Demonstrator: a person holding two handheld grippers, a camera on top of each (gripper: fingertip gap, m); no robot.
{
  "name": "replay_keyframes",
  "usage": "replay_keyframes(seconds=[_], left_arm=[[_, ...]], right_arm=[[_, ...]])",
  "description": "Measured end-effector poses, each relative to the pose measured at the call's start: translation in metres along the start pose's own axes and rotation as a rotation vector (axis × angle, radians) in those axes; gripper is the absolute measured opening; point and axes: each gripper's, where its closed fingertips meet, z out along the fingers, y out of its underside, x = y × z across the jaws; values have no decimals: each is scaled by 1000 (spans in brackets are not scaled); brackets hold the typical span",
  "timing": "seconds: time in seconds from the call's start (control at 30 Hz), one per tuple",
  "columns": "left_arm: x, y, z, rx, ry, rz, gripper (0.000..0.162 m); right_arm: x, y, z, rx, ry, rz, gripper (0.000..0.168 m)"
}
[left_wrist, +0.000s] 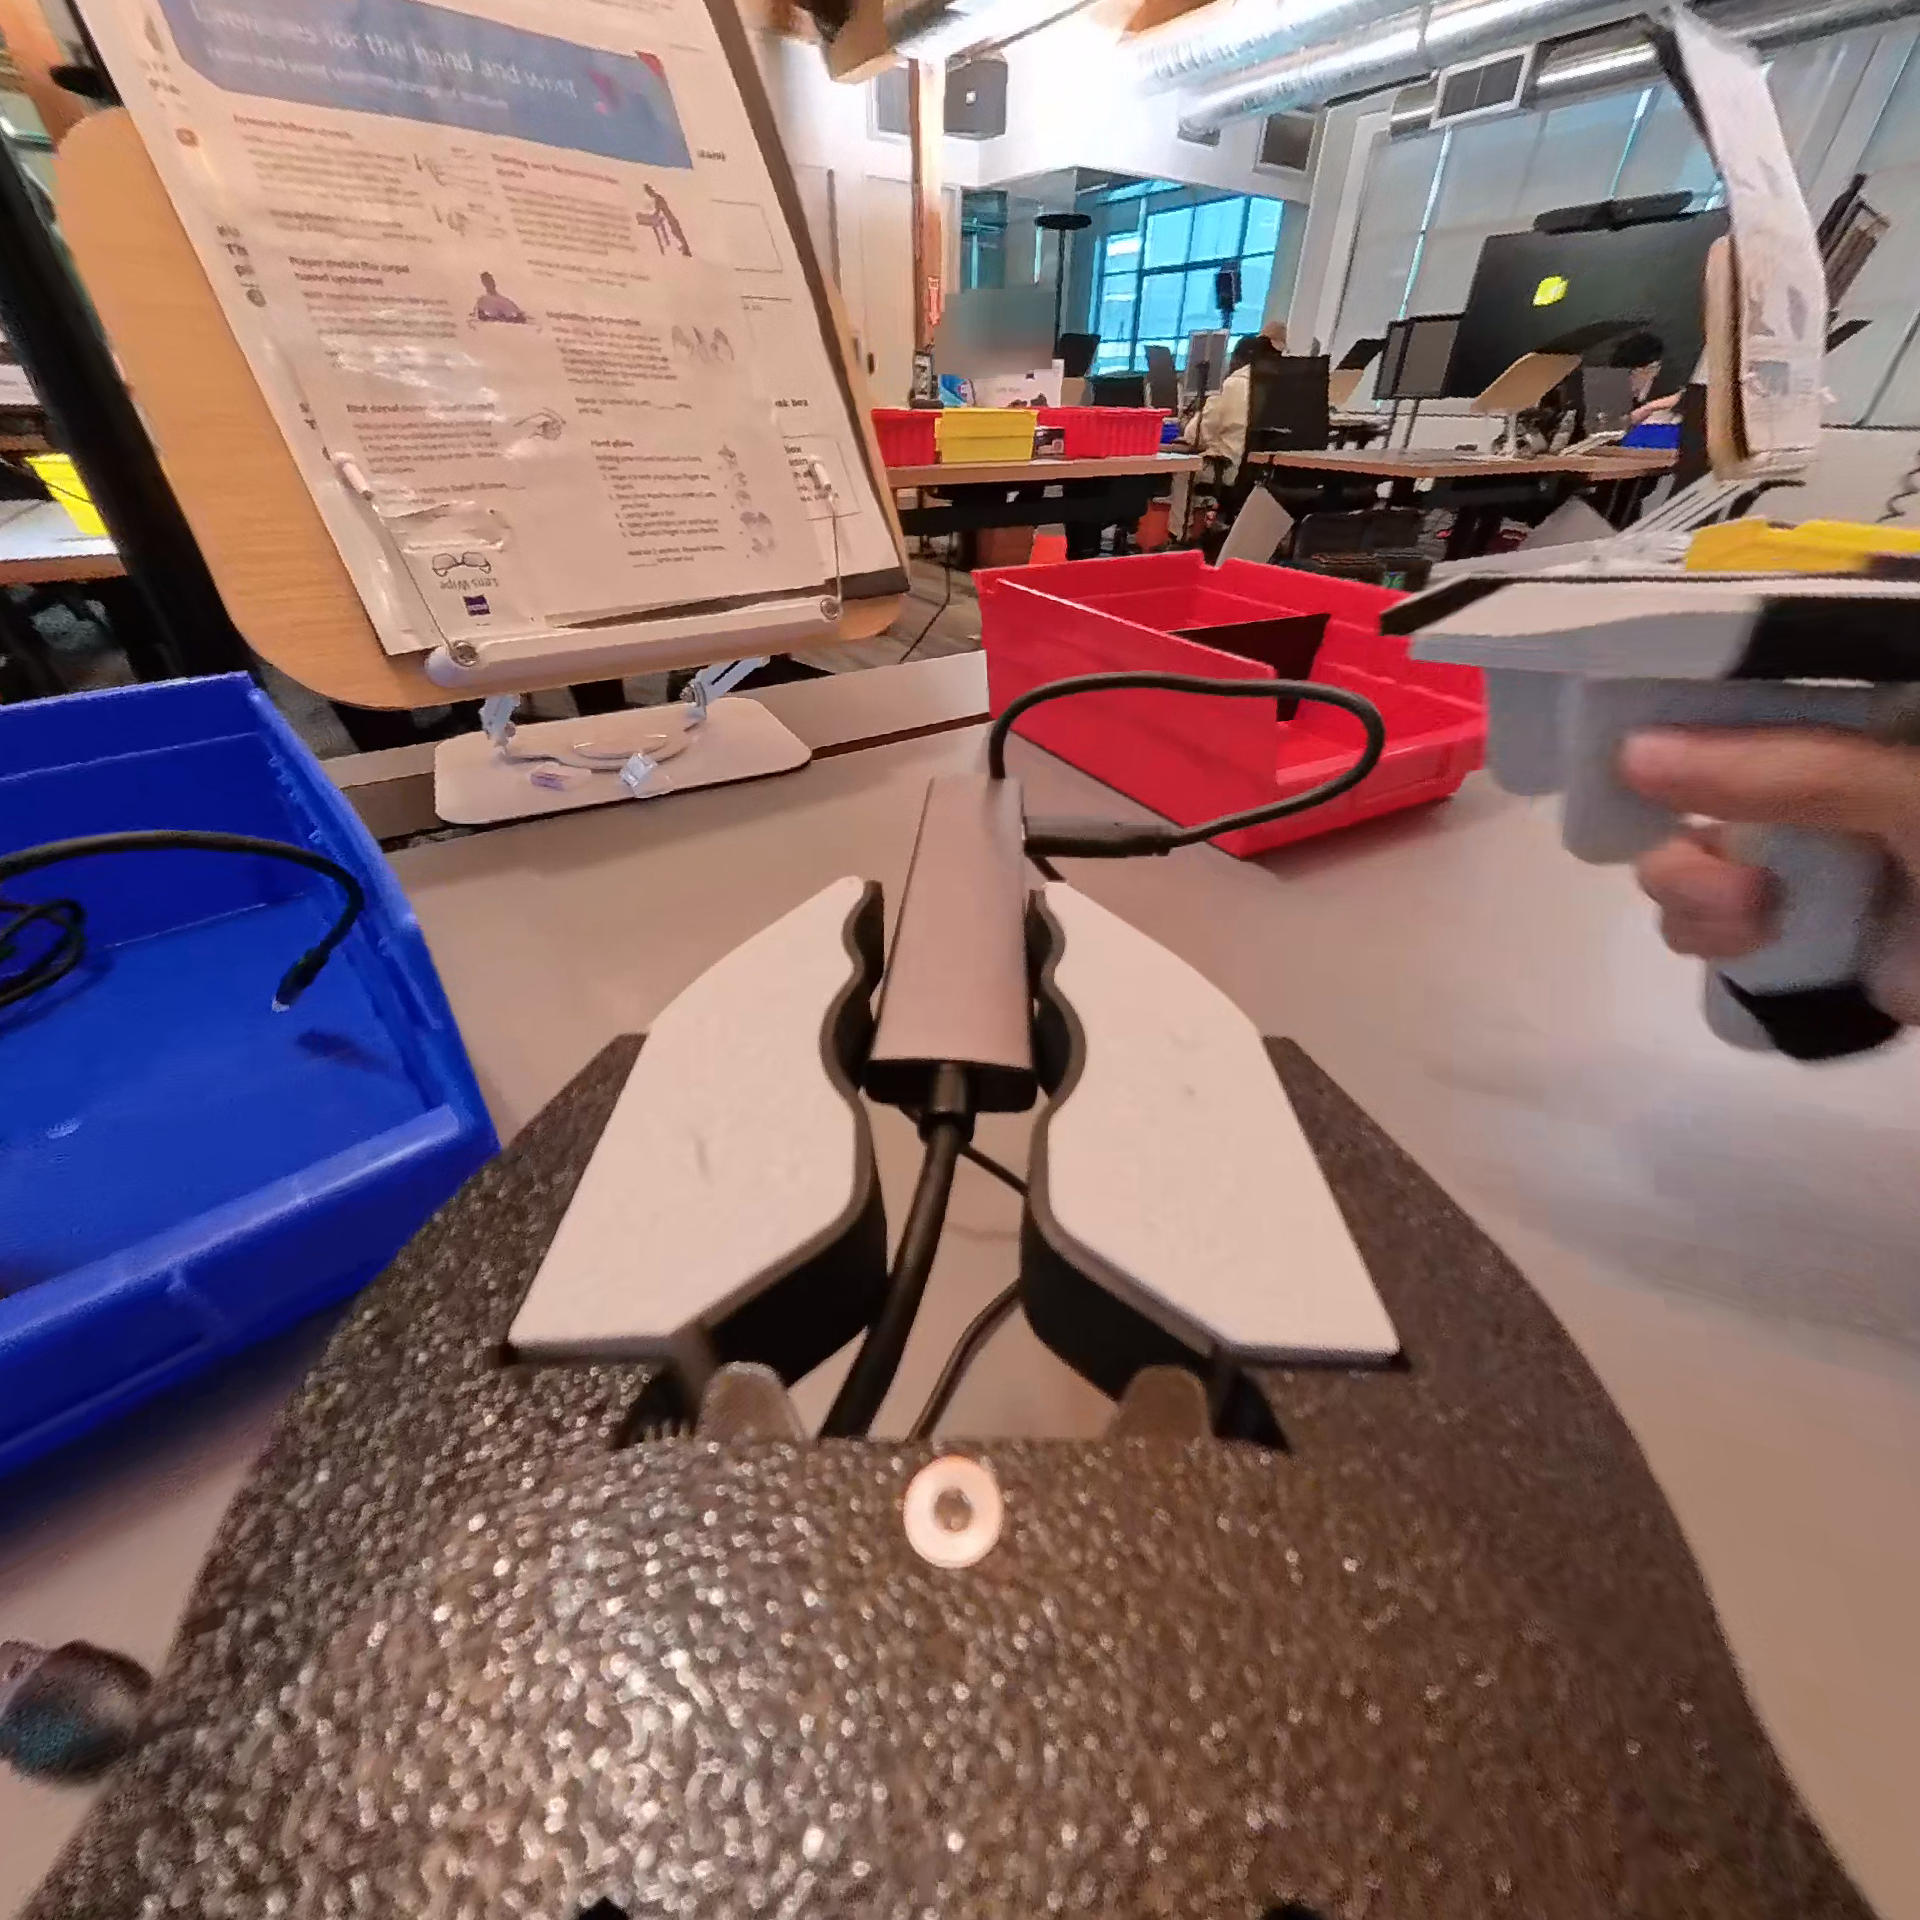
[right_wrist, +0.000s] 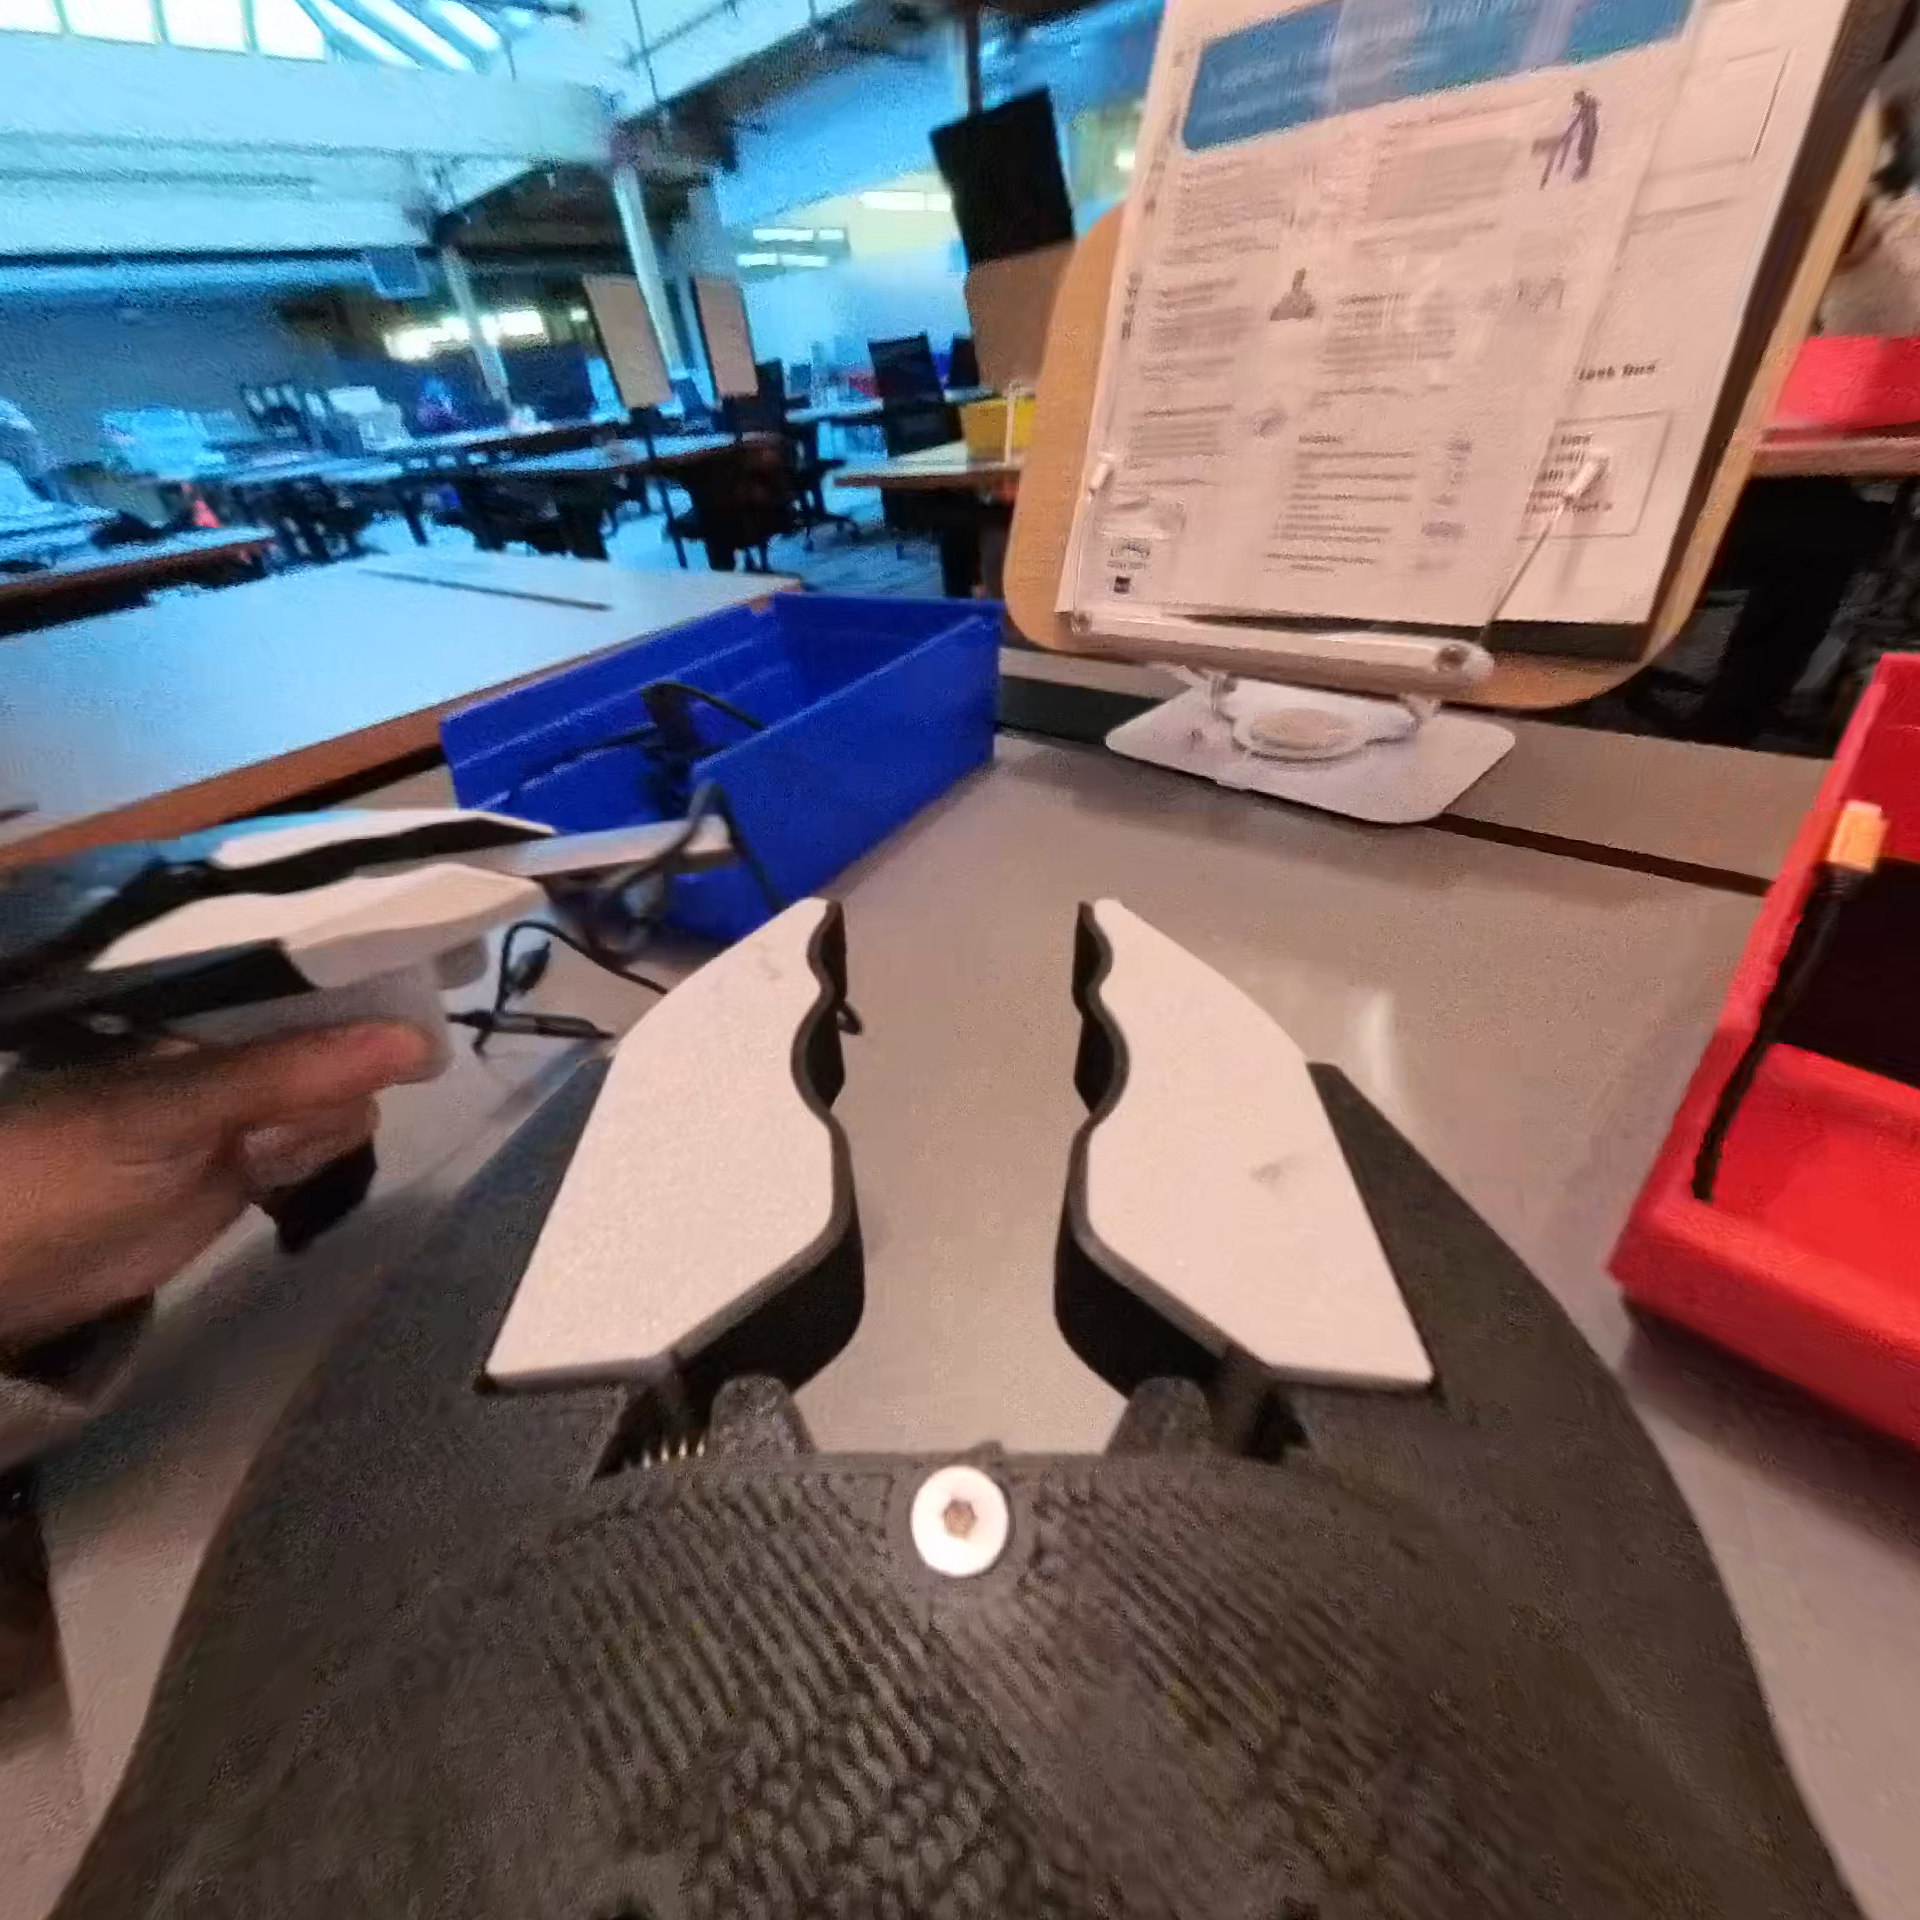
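Hub (left_wrist: 956, 935), a slim grey bar with black cables, sits clamped in my left gripper (left_wrist: 954, 904) above the table (left_wrist: 1351, 1039); my right gripper (right_wrist: 956, 914) hangs open, empty, between blue bin (right_wrist: 852, 748) and red bin (right_wrist: 1787, 1195).

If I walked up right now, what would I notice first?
Probably the left tongs pinching a slim grey box with plugs, its black cord looping above the grey table. Next, the bright bins: a blue bin with cables at the left and a red bin at the right. The right tongs are open and empty, and a board with papers stands behind.
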Motion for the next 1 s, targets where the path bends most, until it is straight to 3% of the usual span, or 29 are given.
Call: replay_keyframes(seconds=[0.07,0.1,0.2,0.27,0.33,0.43,0.53,0.6,0.8,1.0], left_arm=[[2,3,1,5,-26,17,26],[3,4,1,11,-47,24,26],[4,6,2,16,-100,47,26],[6,9,2,11,-111,54,26],[14,10,4,16,-82,52,26],[25,14,8,5,-46,65,26],[34,16,10,6,-19,93,26],[37,19,11,-3,-16,122,26],[38,17,10,35,15,77,26],[37,16,11,55,52,-49,26]], right_arm=[[-25,-3,-8,118,55,-25,33],[-46,-3,-8,162,2,-59,21],[-98,6,2,160,-158,-121,15],[-109,11,12,138,-145,-169,16],[-109,22,25,65,-112,-225,24],[-96,28,34,18,-47,-313,19],[-67,44,37,-113,53,-310,16],[-54,55,36,-192,81,-284,24],[-54,56,34,-115,-1,-141,26],[-61,52,34,-37,-74,-94,18]])
